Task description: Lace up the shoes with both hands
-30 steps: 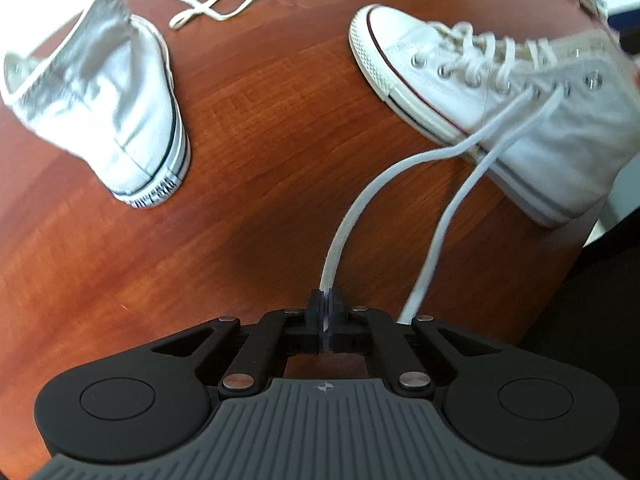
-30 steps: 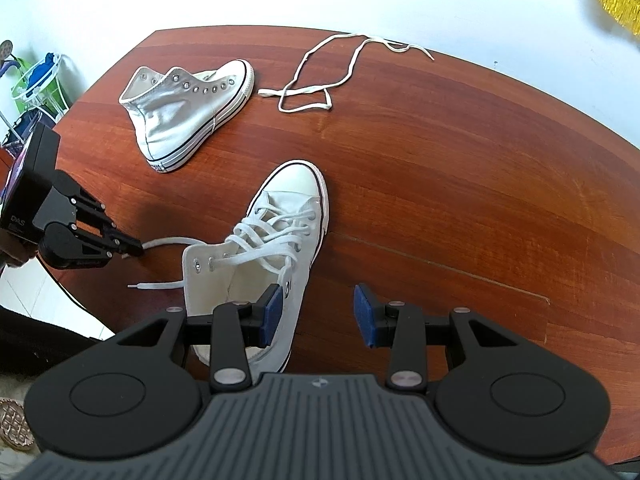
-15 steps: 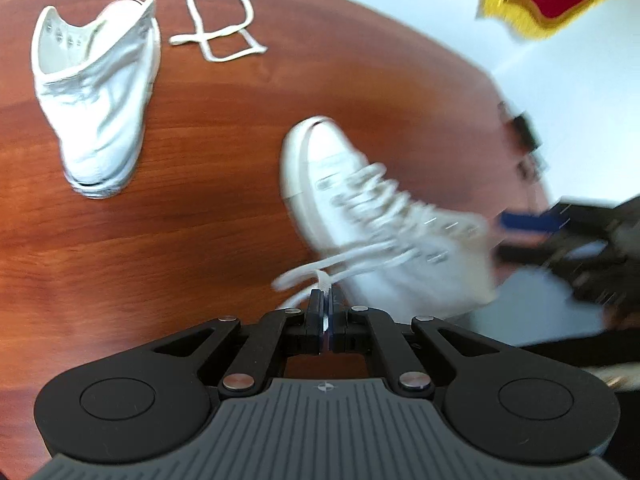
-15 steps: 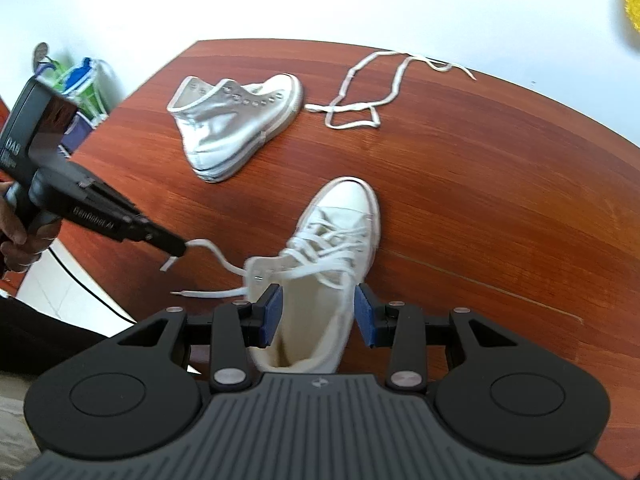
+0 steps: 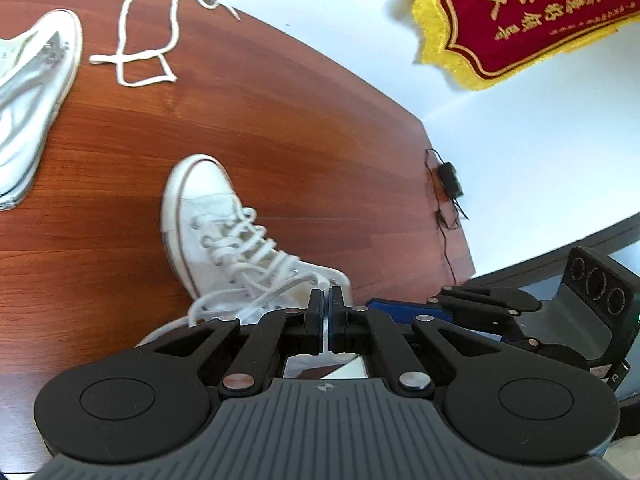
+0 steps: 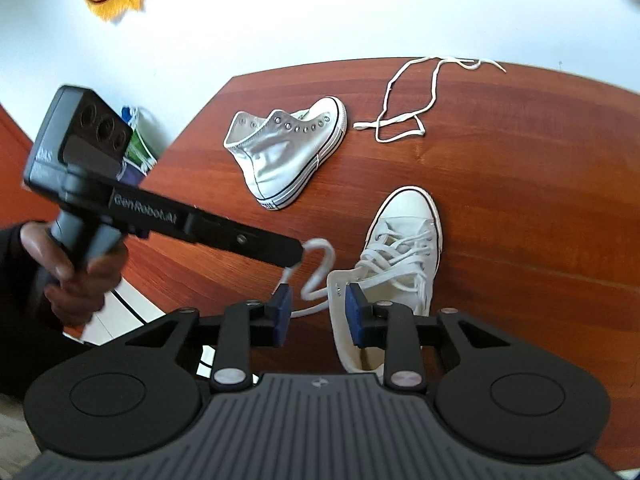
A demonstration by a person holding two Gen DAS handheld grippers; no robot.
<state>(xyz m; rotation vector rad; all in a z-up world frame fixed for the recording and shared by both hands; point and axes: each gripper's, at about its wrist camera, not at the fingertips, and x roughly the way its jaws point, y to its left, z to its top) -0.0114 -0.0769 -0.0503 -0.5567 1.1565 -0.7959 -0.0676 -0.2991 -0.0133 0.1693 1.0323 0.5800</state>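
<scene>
Left tool [image 6: 294, 254] is clamped shut on the free end of a white lace [image 6: 320, 268], held up in a loop beside the collar of the laced shoe [image 6: 400, 264] on the wooden counter [image 6: 520, 220]. Right tool [image 6: 318, 312] is closing, its blue pads on either side of the lace and the collar's edge, not yet pressing. Canvas could be pinched along with the lace, or the loop missed. A second shoe [image 6: 280, 156] and a spare lace [image 6: 404, 120] are seen farther back.
</scene>
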